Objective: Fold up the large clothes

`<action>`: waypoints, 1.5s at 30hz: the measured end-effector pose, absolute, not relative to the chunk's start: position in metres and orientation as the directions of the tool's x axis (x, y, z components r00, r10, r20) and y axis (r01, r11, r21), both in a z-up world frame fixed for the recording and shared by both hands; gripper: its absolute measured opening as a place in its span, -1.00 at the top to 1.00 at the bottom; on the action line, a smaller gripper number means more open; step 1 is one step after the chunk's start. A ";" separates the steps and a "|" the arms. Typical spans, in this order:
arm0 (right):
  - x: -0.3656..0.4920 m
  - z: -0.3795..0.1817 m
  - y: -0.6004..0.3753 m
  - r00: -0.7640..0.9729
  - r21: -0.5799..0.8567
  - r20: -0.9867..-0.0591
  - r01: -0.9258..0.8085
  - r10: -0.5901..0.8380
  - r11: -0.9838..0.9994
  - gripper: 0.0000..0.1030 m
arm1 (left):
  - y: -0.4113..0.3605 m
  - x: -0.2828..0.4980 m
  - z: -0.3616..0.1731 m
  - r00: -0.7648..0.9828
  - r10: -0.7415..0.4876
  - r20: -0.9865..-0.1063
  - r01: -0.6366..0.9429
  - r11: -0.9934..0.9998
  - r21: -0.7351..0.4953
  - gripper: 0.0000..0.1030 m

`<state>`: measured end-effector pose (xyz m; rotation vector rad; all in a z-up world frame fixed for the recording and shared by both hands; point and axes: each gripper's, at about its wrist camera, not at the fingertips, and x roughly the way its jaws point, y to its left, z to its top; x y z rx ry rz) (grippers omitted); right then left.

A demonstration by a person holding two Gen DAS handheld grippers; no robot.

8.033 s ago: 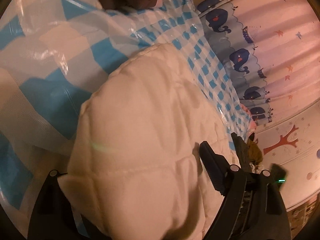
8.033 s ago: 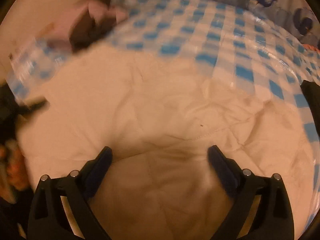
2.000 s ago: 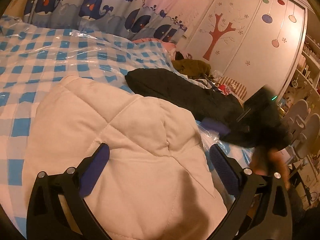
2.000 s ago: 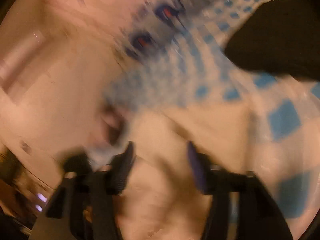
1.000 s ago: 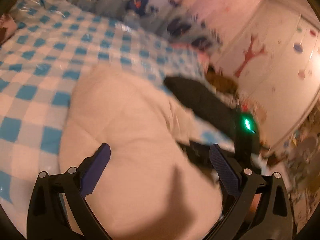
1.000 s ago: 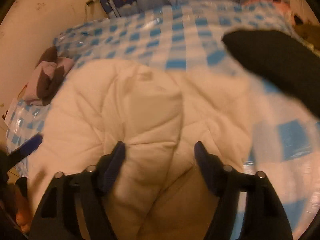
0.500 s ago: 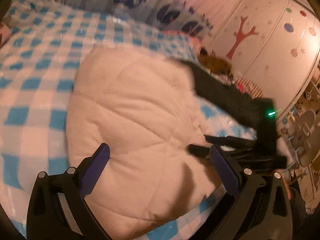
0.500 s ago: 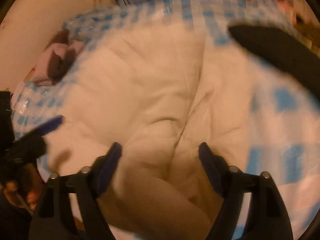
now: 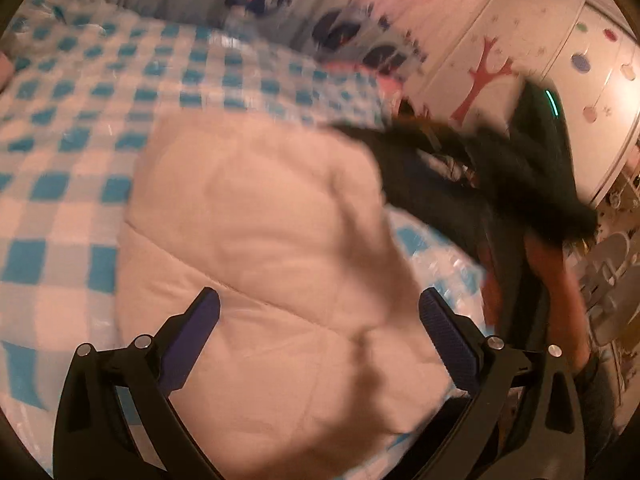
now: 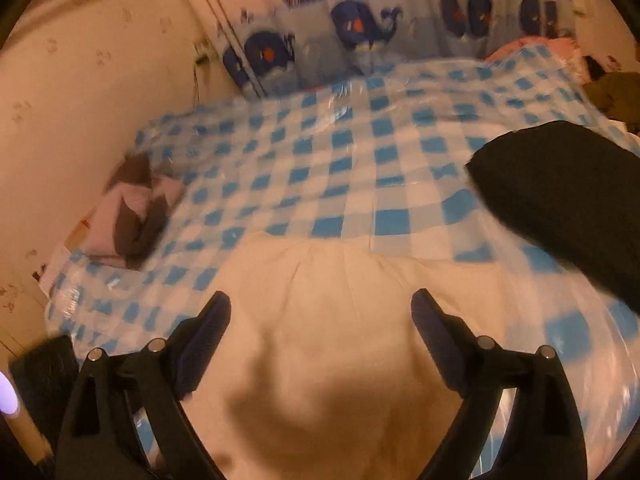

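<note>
Quilted cream garment folded below both; left hand-held gripper wide, empty; right hand-held gripper likewise.

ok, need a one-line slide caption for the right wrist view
Right gripper open above a folded cream quilted garment on a blue-checked bed cover, black garment lying alongside.

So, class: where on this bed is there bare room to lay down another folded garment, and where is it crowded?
Bare checked cover runs between the white quilted coat and the whale curtain, and right of the pink-brown bundle. It is crowded near the front, where the coat lies, and on the right by the black garment.
</note>
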<state>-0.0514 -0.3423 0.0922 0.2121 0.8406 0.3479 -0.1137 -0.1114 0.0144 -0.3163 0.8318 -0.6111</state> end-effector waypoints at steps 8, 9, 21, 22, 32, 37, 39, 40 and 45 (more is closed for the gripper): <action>0.004 -0.011 -0.347 0.358 0.340 -0.853 -0.167 0.379 0.925 -0.81 | -0.123 -0.107 0.011 0.472 -0.623 -0.624 0.432 0.780 -0.452 -0.85; 0.000 -0.003 -0.353 0.360 0.371 -0.840 -0.164 0.406 0.914 -0.81 | -0.114 -0.103 0.021 0.461 -0.650 -0.603 0.422 0.759 -0.496 -0.85; -0.115 -0.049 -0.407 0.314 0.495 -0.808 -0.096 0.498 0.864 -0.91 | -0.123 -0.065 -0.004 0.455 -0.669 -0.588 0.436 0.743 -0.509 -0.85; -0.114 -0.053 -0.410 0.321 0.514 -0.793 -0.103 0.517 0.852 -0.91 | -0.130 -0.068 -0.011 0.466 -0.644 -0.606 0.447 0.763 -0.467 -0.85; -0.117 -0.018 -0.467 0.347 0.818 -0.534 -0.020 0.771 0.575 -0.89 | -0.056 -0.073 0.040 0.441 -0.726 -0.527 0.375 0.683 -0.627 -0.85; -0.097 -0.038 -0.465 0.277 0.804 -0.581 0.043 0.766 0.594 -0.89 | 0.004 -0.055 0.001 0.436 -0.741 -0.511 0.172 0.626 -0.760 -0.85; -0.087 -0.046 -0.458 0.249 0.833 -0.545 0.050 0.801 0.551 -0.89 | 0.014 -0.049 -0.026 0.408 -0.768 -0.493 0.096 0.573 -0.814 -0.85; -0.080 -0.050 -0.448 0.223 0.879 -0.471 0.041 0.854 0.474 -0.89 | 0.013 -0.048 -0.033 0.401 -0.773 -0.491 0.083 0.564 -0.821 -0.85; -0.054 -0.057 -0.434 0.204 0.885 -0.464 0.066 0.862 0.461 -0.89 | -0.012 -0.036 -0.055 0.359 -0.809 -0.465 0.068 0.520 -0.852 -0.85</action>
